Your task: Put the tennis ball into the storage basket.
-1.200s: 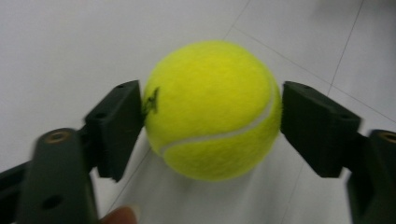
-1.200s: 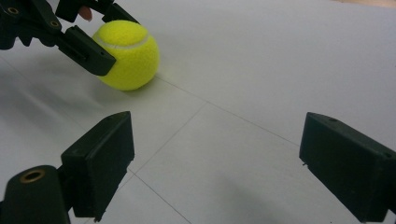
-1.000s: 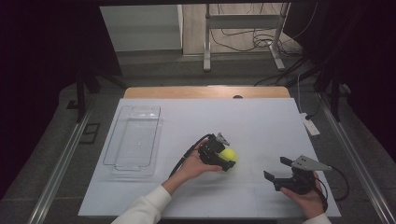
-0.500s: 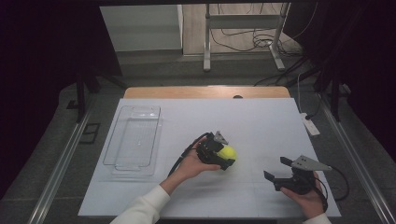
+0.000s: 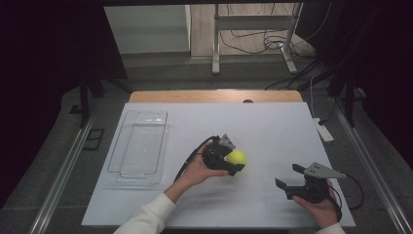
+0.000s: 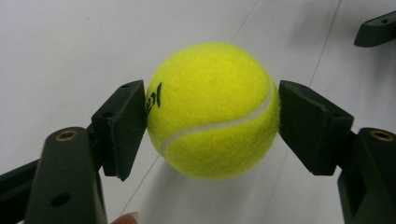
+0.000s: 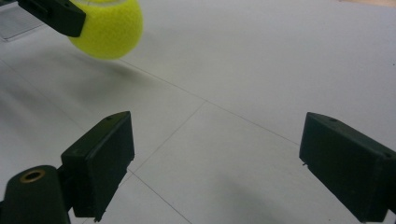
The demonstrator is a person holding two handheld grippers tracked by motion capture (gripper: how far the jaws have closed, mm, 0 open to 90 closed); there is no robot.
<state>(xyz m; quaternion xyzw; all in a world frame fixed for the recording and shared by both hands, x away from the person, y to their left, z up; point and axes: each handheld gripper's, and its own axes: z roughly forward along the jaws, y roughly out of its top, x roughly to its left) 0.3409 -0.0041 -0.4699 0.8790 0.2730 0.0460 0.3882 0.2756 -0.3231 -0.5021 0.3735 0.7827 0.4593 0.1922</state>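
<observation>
Nearest the person, the right gripper point(image 5: 287, 181) sits at the front right of the white table point(image 5: 272, 126), jaws spread wide with nothing between them; the right gripper view confirms bare tabletop in the gap. The hand under it is cut off by the bottom edge in the high view. Further in, around table centre, the left gripper point(image 5: 235, 163) has its jaws clamped on the tennis ball point(image 5: 236, 157): in the left gripper view both pads press the ball's point(image 6: 212, 109) sides, with a shadow below it, so it looks lifted just off the surface, though contact with the table can't be confirmed. Black print on the ball is partly hidden behind the left-hand pad, unreadable. A fingertip is cut off at the bottom of that view. In the right gripper view the ball point(image 7: 106, 28) is cropped by the top edge. Well left of the ball lies a clear plastic tray point(image 5: 127, 168), hard to make out against the white. Nothing lies between ball and tray. Beyond the far table edge: metal stand legs point(image 5: 214, 53) and loose cables point(image 5: 253, 41) on the floor, dark surroundings.
</observation>
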